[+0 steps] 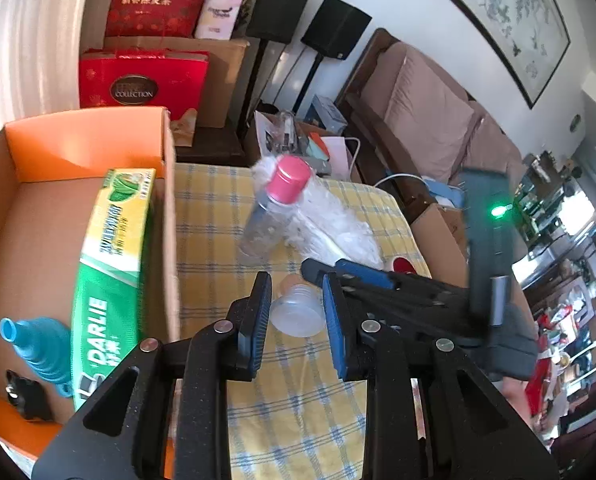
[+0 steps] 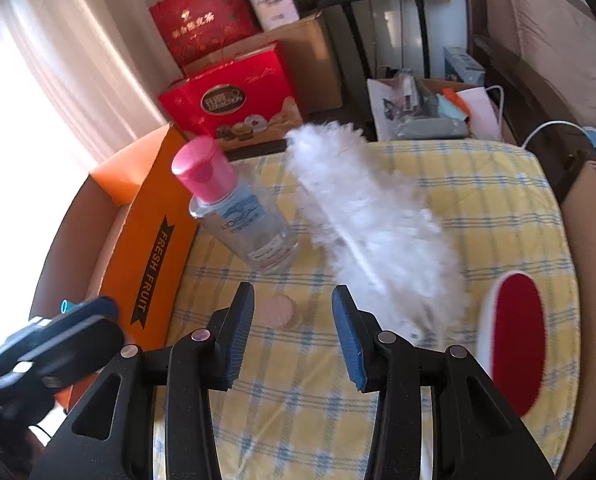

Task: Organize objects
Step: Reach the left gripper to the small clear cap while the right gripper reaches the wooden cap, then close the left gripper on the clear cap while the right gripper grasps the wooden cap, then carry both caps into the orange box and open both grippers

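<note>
My left gripper [image 1: 297, 280] is shut on a small clear plastic jar [image 1: 298, 316], its pads touching both sides, held above the checked cloth just right of the orange cardboard box [image 1: 86, 140]. In the right wrist view the left gripper [image 2: 98, 312] is a blur beside the box [image 2: 150, 248]. My right gripper [image 2: 293, 288] is open and empty over the cloth, with a small peach round thing [image 2: 280, 312] lying just beyond its tips. A clear bottle with a pink cap [image 2: 238, 212] and a white feather [image 2: 377, 224] lie further back.
Inside the box are a green Darlie toothpaste carton [image 1: 110, 272], a blue funnel [image 1: 38, 344] and a black clip [image 1: 26, 396]. A red and white oval brush [image 2: 513, 344] lies at the cloth's right. Red gift boxes [image 2: 234, 96] stand behind the table.
</note>
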Available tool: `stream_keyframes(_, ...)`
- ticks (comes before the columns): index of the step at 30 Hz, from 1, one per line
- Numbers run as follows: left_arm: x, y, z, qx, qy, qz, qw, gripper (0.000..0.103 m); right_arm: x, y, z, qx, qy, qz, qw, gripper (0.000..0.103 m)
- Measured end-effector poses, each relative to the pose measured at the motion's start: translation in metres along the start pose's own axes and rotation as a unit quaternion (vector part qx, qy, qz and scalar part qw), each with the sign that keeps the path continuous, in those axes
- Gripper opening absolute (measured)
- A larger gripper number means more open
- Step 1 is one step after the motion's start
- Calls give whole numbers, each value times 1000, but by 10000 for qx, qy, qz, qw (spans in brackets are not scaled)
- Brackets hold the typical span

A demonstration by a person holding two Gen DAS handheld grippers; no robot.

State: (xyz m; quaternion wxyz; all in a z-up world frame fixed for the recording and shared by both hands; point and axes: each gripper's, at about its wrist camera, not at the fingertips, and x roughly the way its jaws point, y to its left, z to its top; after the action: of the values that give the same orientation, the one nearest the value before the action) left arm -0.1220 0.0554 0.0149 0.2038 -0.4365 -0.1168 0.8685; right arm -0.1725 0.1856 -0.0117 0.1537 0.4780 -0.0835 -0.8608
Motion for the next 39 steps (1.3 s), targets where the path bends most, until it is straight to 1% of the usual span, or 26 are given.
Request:
stream_keyframes(4,-7,11,5,-7,-6,121,9999,24,14,9,1,-118,105,-126,9998,42)
stream_keyframes(9,-13,23,9,-50,-36,187,9998,24,29,17,-2,-255,245,-337,9988,41)
stream_keyframes(12,-16,31,9,-91,-13,205,9997,24,38,19,-6,-302,374,-447,9978,32)
stream_keyframes(13,-18,34,9,-108,-10,211,9997,24,41,19,-7,-325,404,-488,9975,27)
stream_keyframes(14,-19,36,9,-123,-10,215,9997,24,41,19,-8,-337,405,-503,9973,25)
stream_keyframes(18,-27,47,10,-165,-33,251,9995,24,37,22,-9,-438,330,-690,9961,25)
stream_keyframes(22,-40,59,11,-204,-80,241,9995,24,17,29,-8,-484,225,-587,9968,25)
stream_keyframes(25,-49,70,10,-217,-98,306,9992,24,-5,41,-6,-542,117,-400,9977,25)
stream_keyframes(30,-60,94,-1,-292,-35,457,9985,24,-43,79,-4,-849,-132,-89,9963,25)
stream_keyframes(34,-69,111,-12,-434,-18,555,9975,24,-53,111,-2,-1012,-96,296,9944,25)
stream_keyframes(39,-80,129,-21,-545,0,664,9963,24,-50,149,-7,-1249,6,567,9905,25)
